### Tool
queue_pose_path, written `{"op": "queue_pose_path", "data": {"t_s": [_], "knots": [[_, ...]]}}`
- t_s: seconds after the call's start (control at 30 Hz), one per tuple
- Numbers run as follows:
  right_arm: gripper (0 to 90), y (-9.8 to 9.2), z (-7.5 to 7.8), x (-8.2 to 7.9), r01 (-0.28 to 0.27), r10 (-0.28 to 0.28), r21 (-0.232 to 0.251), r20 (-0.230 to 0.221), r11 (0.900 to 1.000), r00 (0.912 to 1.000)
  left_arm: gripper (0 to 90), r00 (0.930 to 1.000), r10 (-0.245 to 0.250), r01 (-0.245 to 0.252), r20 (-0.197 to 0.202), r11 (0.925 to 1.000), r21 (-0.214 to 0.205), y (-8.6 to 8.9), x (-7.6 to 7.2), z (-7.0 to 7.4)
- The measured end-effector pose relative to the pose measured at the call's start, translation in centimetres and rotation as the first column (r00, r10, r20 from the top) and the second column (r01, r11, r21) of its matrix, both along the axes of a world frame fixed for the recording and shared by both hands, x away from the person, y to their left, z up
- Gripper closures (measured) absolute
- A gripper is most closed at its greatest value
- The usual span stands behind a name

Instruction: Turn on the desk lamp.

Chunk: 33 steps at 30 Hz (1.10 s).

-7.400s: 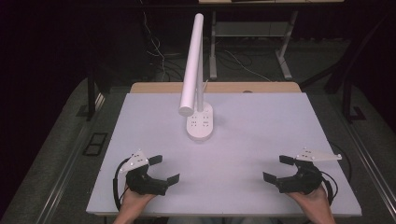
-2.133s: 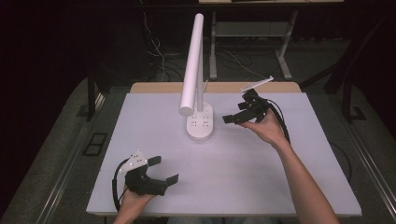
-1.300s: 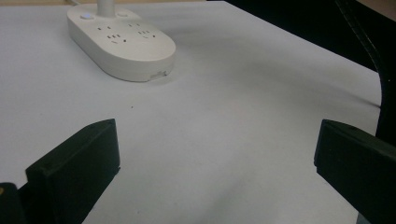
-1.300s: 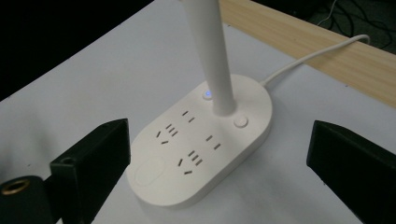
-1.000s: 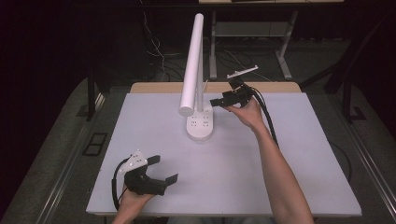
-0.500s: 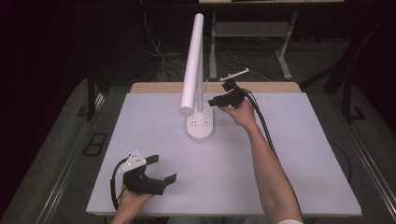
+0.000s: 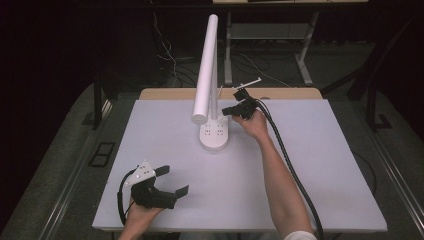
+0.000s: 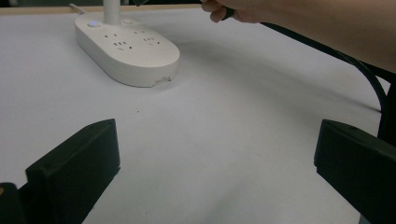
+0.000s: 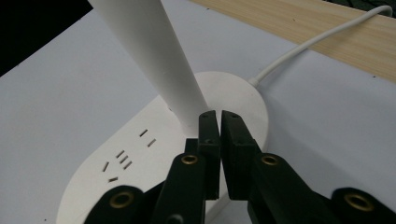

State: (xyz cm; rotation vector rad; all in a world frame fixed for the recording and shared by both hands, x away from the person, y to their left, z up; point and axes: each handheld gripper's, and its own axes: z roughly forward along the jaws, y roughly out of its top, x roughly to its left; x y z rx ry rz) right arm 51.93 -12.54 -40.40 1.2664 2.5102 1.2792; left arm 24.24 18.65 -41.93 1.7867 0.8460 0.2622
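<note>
A white desk lamp stands at the back middle of the table, its long tube head (image 7: pixel 206 75) slanting up from an oval base (image 7: pixel 215 136) that carries sockets. My right gripper (image 7: pixel 225 111) sits low beside the stem (image 9: pixel 154 51), over the rear of the base (image 9: pixel 233 93). Its jaws have just been closing and now stand shut (image 9: pixel 219 116) with nothing between them. Near the front left edge my left gripper (image 7: pixel 175 180) rests open and empty (image 8: pixel 217 140), facing the base (image 8: pixel 130 51).
The white table top (image 7: pixel 310 165) ends at a wooden strip (image 7: pixel 165 94) along the back. A white cord (image 9: pixel 303 46) runs from the lamp base across that strip. My right forearm and its black cable (image 7: pixel 290 165) cross the middle right.
My right gripper has dropped down and a little left toward the lamp's stem, and its jaws have closed. The left gripper has stayed where it was.
</note>
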Motion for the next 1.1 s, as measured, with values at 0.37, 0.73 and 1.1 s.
{"op": "queue_pose_path", "data": {"t_s": [0.37, 0.73, 1.1], "knots": [[89.7, -0.2, -1.2, 0.7, 0.020, -0.020, 0.010, -0.021, 0.9997, 0.9996, 0.0, 1.0000, -0.001, 0.001, -0.001, 1.0000, 0.004, 0.0, 0.1, 0.0], [89.7, 0.3, -2.2, 0.9, 0.011, -0.010, 0.029, -0.029, 0.9995, 0.9995, 0.0, 1.0000, -0.003, 0.003, -0.002, 1.0000, 0.006, 0.0, 0.1, -0.1], [90.0, 1.1, -2.7, 0.7, 0.000, 0.002, 0.060, -0.034, 0.9982, 0.9994, 0.0, 1.0000, 0.001, -0.001, -0.001, 1.0000, 0.003, 0.0, 0.0, -0.1]]}}
